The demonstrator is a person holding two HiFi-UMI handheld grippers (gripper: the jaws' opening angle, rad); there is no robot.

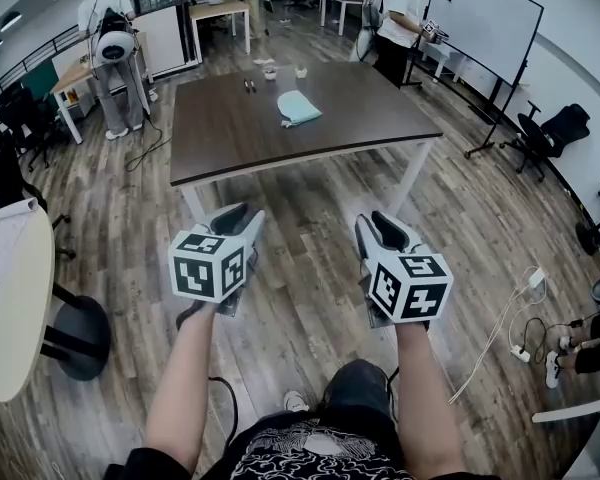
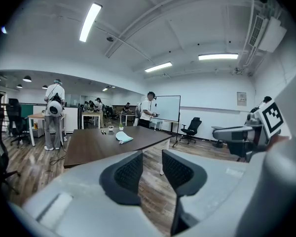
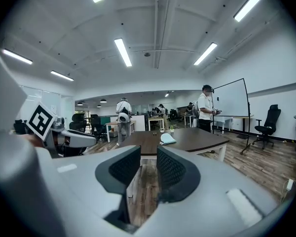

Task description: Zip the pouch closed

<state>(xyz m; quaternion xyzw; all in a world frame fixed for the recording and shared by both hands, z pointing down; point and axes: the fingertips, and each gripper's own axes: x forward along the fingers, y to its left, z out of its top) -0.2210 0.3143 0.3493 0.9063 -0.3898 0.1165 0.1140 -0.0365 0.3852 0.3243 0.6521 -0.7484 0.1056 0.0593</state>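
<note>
Head view: pouch [image 1: 298, 107] details too small

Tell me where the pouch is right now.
In the head view the light blue pouch lies on the dark table, about midway across and towards its far edge, just short of some small items there.

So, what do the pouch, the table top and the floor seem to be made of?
The pouch: probably soft fabric, pale blue-green, matt; it lies limp. The table top: dark wood or laminate, smooth, grain lines show. The floor: wood-look planks with visible joints; real wood or vinyl, unclear.
</note>
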